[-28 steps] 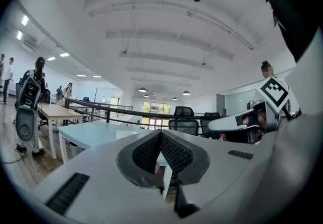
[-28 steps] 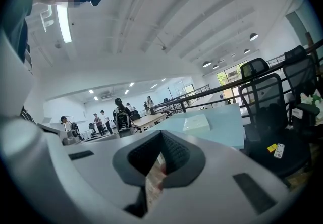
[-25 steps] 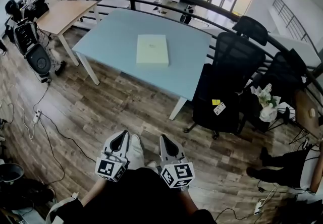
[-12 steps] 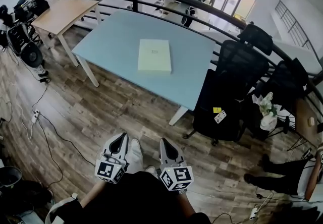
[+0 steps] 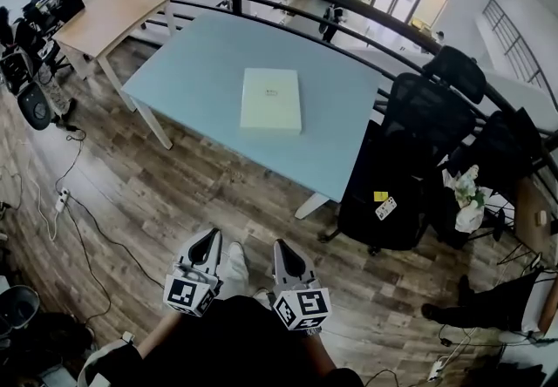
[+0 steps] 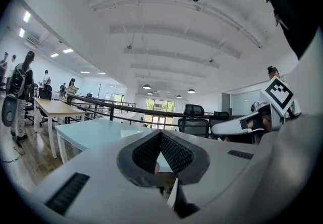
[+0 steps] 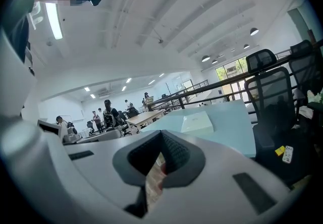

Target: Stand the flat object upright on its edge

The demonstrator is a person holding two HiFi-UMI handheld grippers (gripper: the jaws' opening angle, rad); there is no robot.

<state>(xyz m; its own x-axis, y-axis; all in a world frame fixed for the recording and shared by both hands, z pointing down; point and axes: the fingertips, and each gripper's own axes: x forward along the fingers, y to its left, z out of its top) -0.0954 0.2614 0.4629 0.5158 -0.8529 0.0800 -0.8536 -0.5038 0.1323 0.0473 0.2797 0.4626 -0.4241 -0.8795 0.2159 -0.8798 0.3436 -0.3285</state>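
The pale blue table sits nearer now; the flat cream box lies at its middle. Far off, the left gripper and right gripper are closed, empty. Walking-up step; next, reach the box and open

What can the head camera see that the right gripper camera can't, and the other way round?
Only the head view shows the table's white legs and the small white power strip on the floor. Only the right gripper view shows the long bright ceiling lamp overhead. Both show the pale flat rectangular box lying flat on the light-blue table, and the black mesh office chair beside that table.
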